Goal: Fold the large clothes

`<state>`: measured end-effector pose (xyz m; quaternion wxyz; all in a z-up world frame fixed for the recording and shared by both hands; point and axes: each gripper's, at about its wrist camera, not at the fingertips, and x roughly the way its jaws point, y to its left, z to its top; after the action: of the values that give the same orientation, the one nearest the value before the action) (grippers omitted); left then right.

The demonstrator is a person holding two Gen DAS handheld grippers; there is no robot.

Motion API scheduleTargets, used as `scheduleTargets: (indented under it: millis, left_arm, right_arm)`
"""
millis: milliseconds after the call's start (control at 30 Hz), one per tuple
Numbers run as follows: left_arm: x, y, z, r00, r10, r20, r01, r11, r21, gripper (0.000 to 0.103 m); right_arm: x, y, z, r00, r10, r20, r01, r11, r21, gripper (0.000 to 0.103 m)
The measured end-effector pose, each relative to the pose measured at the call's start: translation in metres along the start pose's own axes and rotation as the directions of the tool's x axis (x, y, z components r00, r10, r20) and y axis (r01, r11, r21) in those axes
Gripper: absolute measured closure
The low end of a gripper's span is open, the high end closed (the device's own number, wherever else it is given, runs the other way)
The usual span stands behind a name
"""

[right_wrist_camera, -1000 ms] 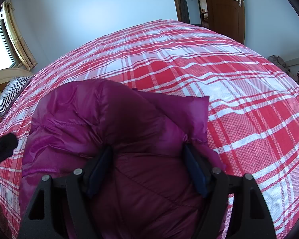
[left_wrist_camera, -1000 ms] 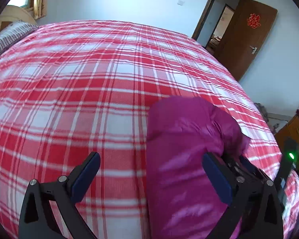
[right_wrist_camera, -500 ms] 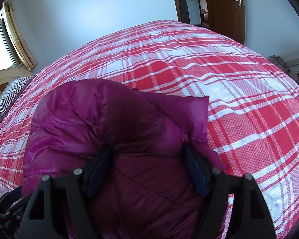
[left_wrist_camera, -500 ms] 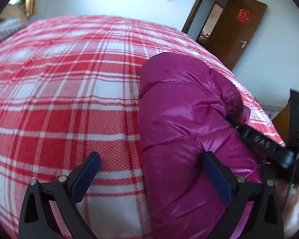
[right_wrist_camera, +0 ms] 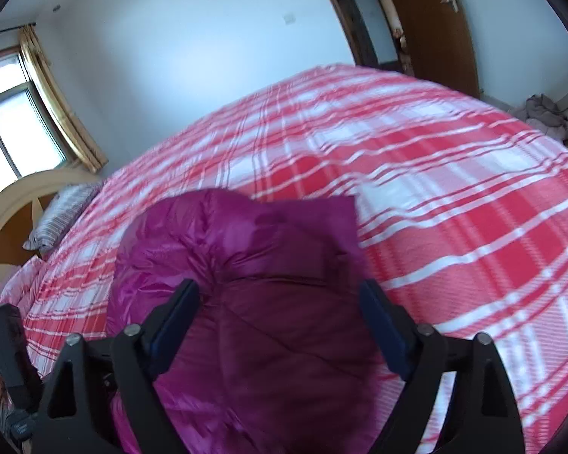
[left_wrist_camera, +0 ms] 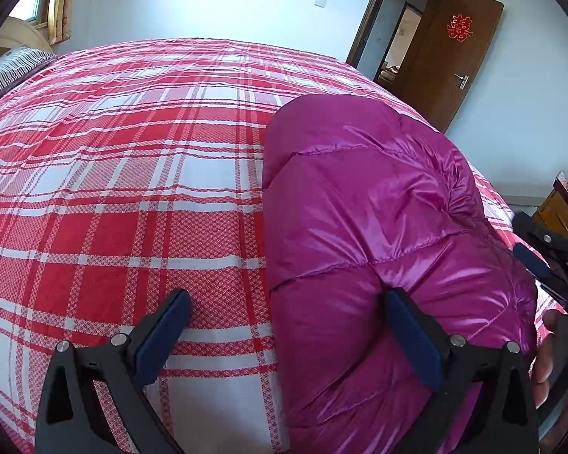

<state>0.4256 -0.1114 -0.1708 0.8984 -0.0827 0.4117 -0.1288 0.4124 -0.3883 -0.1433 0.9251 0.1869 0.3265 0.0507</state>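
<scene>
A shiny magenta puffer jacket [left_wrist_camera: 359, 219] lies folded into a thick bundle on the red plaid bed sheet [left_wrist_camera: 132, 174]. My left gripper [left_wrist_camera: 287, 299] stands open across the bundle's left edge. Its right pad [left_wrist_camera: 409, 325] rests against the fabric, and its left pad [left_wrist_camera: 163, 333] hangs over the bare sheet. In the right wrist view, my right gripper [right_wrist_camera: 280, 287] is over the near end of the jacket [right_wrist_camera: 246, 249]. Its jaws are opening, with the jacket between them, and the pads do not press on it. The picture is blurred by motion.
The bed sheet [right_wrist_camera: 454, 189] stretches wide beyond and to the right of the jacket. A striped pillow [right_wrist_camera: 64, 208] and a wooden headboard [right_wrist_camera: 7, 227] are at the left. A brown door [left_wrist_camera: 454, 56] stands open at the far right, and a hand [left_wrist_camera: 549, 355] shows at the right edge.
My right gripper's jaws have widened off the jacket fold they pinched, and it has drawn back and tilted up. My left gripper has sunk closer to the jacket.
</scene>
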Motion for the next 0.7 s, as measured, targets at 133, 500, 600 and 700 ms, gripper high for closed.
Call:
scheduleTargets:
  millis: [133, 500, 600, 700]
  left_arm:
    - [-0.001, 0.001, -0.001, 1.000, -0.010, 0.002, 0.010, 1.000, -0.008, 0.001]
    - [-0.002, 0.008, 0.000, 0.998, -0.066, 0.005, 0.066, 0.997, -0.042, 0.001]
    - [-0.003, 0.009, -0.001, 0.997, -0.082, 0.011, 0.082, 0.996, -0.047, 0.001]
    - [-0.004, 0.007, -0.001, 0.996, -0.090, 0.017, 0.091, 0.995, -0.042, 0.001]
  right_arm:
    - [-0.017, -0.024, 0.003, 0.998, -0.053, 0.032, 0.052, 0.998, 0.027, 0.014]
    - [0.016, -0.047, 0.000, 0.993, 0.028, -0.116, -0.016, 0.995, 0.103, 0.027]
    - [0.018, -0.040, -0.002, 0.987, 0.109, -0.117, -0.101, 0.992, 0.070, 0.035]
    - [0.025, -0.035, -0.003, 0.986, 0.088, -0.145, -0.083, 0.996, 0.040, 0.036]
